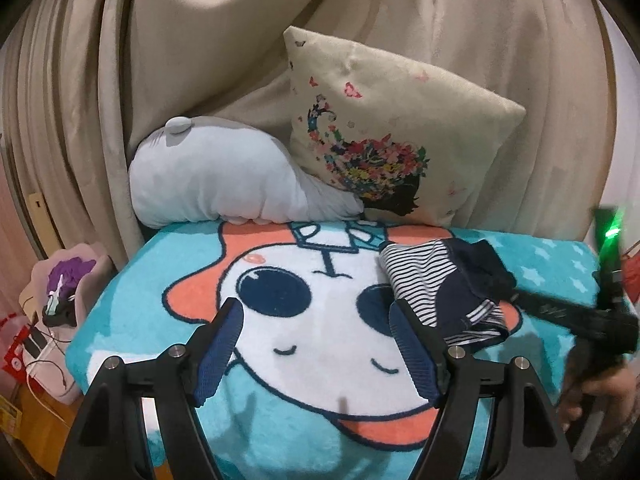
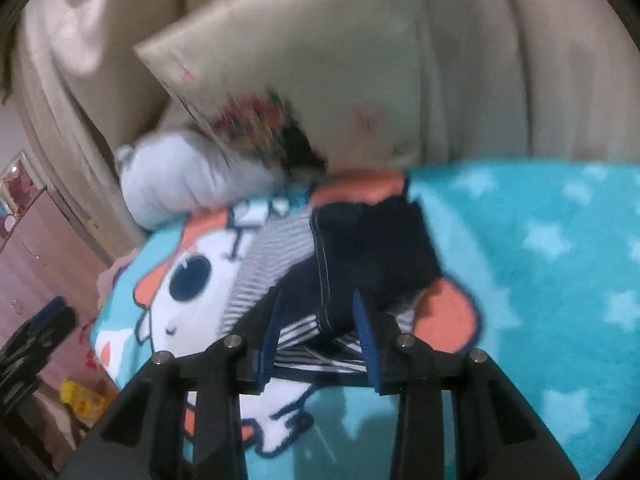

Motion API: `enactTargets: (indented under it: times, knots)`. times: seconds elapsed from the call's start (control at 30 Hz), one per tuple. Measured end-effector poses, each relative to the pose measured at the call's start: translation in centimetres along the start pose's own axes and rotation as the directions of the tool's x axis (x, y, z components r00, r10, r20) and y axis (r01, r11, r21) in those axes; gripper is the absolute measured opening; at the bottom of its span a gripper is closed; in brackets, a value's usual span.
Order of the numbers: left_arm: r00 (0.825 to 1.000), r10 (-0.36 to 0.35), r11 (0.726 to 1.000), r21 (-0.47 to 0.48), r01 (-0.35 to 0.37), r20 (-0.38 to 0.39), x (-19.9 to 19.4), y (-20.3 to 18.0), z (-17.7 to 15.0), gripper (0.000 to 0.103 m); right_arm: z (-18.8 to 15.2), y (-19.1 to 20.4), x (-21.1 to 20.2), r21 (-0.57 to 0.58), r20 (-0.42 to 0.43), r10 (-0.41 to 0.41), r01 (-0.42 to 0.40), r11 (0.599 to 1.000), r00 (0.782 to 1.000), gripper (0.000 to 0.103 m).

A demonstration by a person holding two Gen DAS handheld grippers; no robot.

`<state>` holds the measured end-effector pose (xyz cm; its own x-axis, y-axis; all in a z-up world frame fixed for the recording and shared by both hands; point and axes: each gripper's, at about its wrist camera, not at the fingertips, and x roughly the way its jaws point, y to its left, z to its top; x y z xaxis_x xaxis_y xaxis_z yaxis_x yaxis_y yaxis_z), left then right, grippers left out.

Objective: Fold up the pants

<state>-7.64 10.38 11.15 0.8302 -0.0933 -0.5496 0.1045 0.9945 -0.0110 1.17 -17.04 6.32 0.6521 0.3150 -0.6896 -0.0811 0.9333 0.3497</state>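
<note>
The pants [image 1: 448, 284] are small, navy with striped parts, folded into a compact bundle on the blue cartoon blanket [image 1: 280, 280]. My left gripper [image 1: 316, 312] is open and empty, above the blanket to the left of the pants. My right gripper [image 2: 318, 300] is open, with its fingers on either side of the near edge of the pants [image 2: 360, 256]; the view is blurred. In the left wrist view the right gripper [image 1: 520, 292] reaches in from the right, its tips at the pants' right edge.
A floral cushion [image 1: 400, 128] and a white plush pillow [image 1: 224, 176] lean against beige curtains [image 1: 200, 40] behind the blanket. The blanket's left edge drops to a cluttered floor with a pink item and cables [image 1: 60, 292].
</note>
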Motion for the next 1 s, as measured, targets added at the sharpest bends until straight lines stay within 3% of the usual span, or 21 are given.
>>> enactTargets:
  times: [0.1,0.27,0.37,0.5,0.57,0.63,0.7,0.83,1.0]
  knots:
    - [1.0,0.015,1.0,0.002,-0.015,-0.012,0.9,0.2,-0.1,0.08,-1.7,-2.1,3.6,0.086,-0.132,-0.047,0.059,0.995,0.99,0.036]
    - [0.999,0.039,0.999,0.024,-0.04,0.029,2.5,-0.7,-0.2,0.083,-3.0,-2.8,1.2,0.145,-0.018,0.002,0.0,0.989,1.0,0.043]
    - [0.992,0.075,0.996,0.031,-0.078,0.103,2.7,-1.6,0.2,0.092,-3.0,-2.3,-0.4,0.115,0.044,-0.043,0.038,0.993,0.998,0.045]
    - [0.95,0.178,0.982,0.013,-0.188,0.257,1.5,-2.8,0.7,0.103,-2.5,-1.6,-1.9,0.069,0.097,-0.098,0.092,0.993,0.99,0.047]
    - [0.93,0.191,0.979,0.006,-0.203,0.315,0.8,-3.1,1.0,0.103,-2.3,-1.5,-2.4,0.052,0.113,-0.125,0.12,0.991,0.986,0.051]
    - [0.922,0.188,0.98,-0.008,-0.197,0.339,0.3,-3.3,1.6,0.103,-2.4,-1.6,-2.6,0.04,0.119,-0.14,0.136,0.99,0.983,0.052]
    - [0.925,0.167,0.985,-0.023,-0.17,0.341,0.1,-3.3,2.0,0.103,-2.6,-2.0,-2.5,0.048,0.105,-0.144,0.14,0.989,0.984,0.052]
    - [0.96,0.101,0.995,-0.033,-0.096,0.263,1.1,-3.5,2.5,0.103,-3.4,-2.6,-2.0,0.052,0.071,-0.154,0.151,0.987,0.986,0.052]
    - [0.983,0.086,0.996,-0.041,-0.08,0.165,3.2,-4.0,2.0,0.103,-4.0,-3.2,-1.9,0.052,0.05,-0.17,0.168,0.984,0.984,0.053]
